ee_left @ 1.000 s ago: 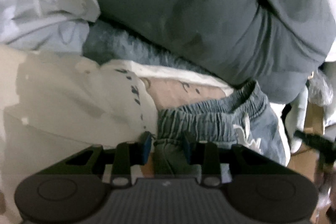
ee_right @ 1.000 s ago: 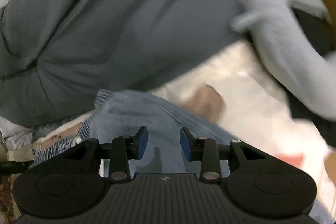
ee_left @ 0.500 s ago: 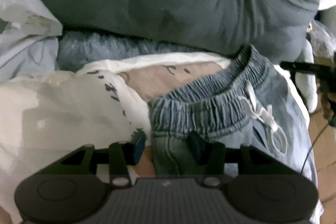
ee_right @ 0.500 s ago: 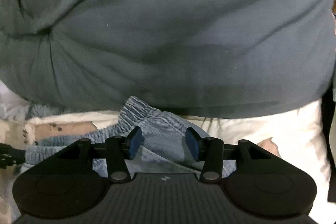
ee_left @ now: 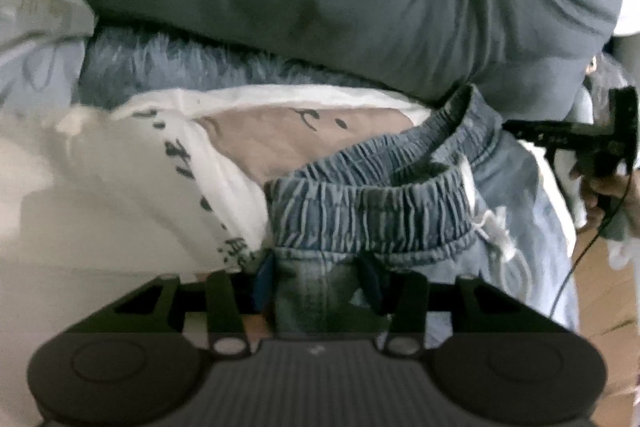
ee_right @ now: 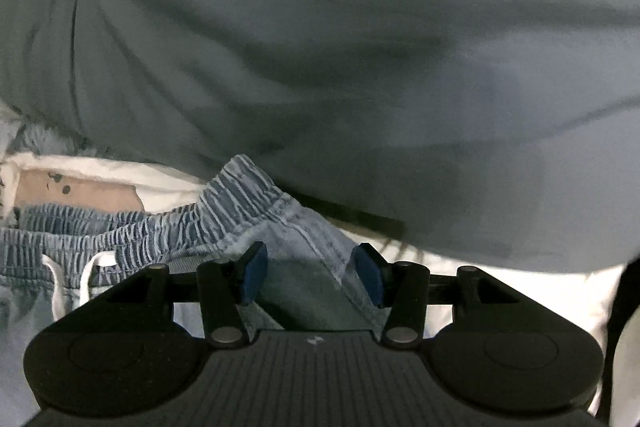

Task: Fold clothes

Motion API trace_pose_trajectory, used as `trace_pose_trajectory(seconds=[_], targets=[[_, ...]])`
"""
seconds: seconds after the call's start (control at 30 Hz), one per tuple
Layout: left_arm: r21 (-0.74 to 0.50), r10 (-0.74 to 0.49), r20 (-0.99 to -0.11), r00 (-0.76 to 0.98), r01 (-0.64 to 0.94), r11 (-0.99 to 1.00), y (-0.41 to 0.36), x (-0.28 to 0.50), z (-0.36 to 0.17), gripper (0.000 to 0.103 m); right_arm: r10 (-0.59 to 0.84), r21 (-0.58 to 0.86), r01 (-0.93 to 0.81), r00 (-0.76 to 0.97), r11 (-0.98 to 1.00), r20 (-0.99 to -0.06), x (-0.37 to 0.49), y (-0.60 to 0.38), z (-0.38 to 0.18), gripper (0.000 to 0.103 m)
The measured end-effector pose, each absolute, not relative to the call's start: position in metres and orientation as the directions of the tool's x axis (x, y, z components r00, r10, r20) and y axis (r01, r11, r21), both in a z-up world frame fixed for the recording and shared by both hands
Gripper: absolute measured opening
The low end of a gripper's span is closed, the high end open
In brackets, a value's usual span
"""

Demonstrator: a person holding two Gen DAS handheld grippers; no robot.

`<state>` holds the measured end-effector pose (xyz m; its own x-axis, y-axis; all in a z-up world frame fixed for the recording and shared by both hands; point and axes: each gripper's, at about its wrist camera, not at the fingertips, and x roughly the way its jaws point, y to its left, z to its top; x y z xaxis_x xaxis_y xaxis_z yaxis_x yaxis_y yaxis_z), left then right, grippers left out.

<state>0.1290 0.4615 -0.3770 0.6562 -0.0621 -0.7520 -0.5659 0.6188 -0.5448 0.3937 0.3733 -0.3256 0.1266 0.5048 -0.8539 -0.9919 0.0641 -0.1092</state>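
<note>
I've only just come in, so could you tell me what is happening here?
A person is working with a gripper in each hand on a pair of blue denim shorts atop a pile of clothes. The left gripper and right gripper each straddle the fabric at opposite ends of the elastic waistband. No fold shows yet.

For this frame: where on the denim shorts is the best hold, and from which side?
Grip the denim shorts at the gathered elastic waistband, one gripper at each end, approaching from the leg side. That thick ridged band lies exposed; beyond it the dark grey garment crowds close.
</note>
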Motion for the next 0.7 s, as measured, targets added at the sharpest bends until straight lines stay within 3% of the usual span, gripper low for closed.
trace_pose_trajectory(seconds=[0.43,0.5,0.57,0.63,0.7], targets=[[-0.578,-0.095,-0.728,0.679,-0.533,0.618,0.451,0.135,-0.383,0.05,0.366,-0.173,-0.984,0.147,-0.038,-0.919,0.392,0.41,-0.374,0.057],[-0.545,-0.073,-0.741,0.668,-0.533,0.647,0.45,0.137,-0.382,0.041,0.377,-0.175,-0.984,0.149,-0.036,-0.914,0.39,0.409,-0.376,0.056],[-0.513,-0.042,-0.756,0.653,-0.551,0.658,0.448,0.138,-0.379,0.034,0.409,-0.185,-0.982,0.157,-0.031,-0.899,0.386,0.399,-0.365,0.03],[-0.461,0.024,-0.767,0.641,-0.578,0.673,0.446,0.135,-0.371,0.026,0.441,-0.196,-0.98,0.164,-0.027,-0.882,0.382,0.389,-0.354,0.012],[-0.416,0.11,-0.759,0.642,-0.608,0.677,0.447,0.125,-0.359,0.023,0.472,-0.206,-0.978,0.172,-0.021,-0.865,0.378,0.379,-0.343,0.008]])
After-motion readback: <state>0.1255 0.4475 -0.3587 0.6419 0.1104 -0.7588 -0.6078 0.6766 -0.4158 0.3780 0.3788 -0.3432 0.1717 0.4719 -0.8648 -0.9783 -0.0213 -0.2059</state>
